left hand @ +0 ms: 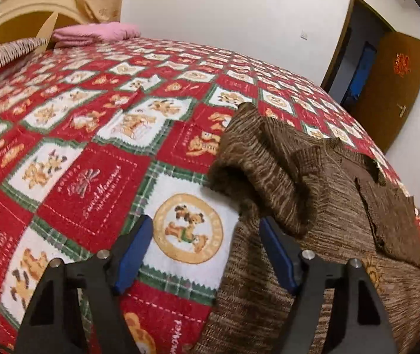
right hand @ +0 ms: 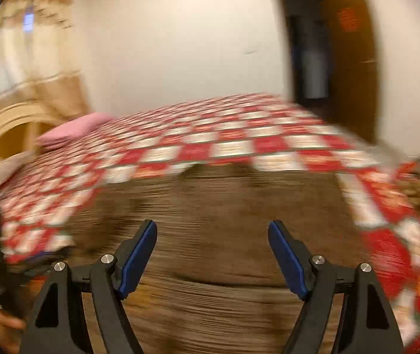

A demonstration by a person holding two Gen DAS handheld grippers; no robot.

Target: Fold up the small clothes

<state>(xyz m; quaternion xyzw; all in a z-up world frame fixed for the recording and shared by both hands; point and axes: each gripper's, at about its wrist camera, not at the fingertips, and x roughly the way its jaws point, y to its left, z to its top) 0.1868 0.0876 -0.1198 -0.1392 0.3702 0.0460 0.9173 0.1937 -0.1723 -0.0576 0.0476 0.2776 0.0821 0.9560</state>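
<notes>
The brown knit sweater lies spread near the bed's edge, one sleeve folded inward, while the left gripper and right gripper hover with jaws apart, empty, presumably between folds.

A streaky brown knit sweater lay on a red, white and green checked bedspread printed with what looked like tan bears, a pink pillow beyond.
</notes>
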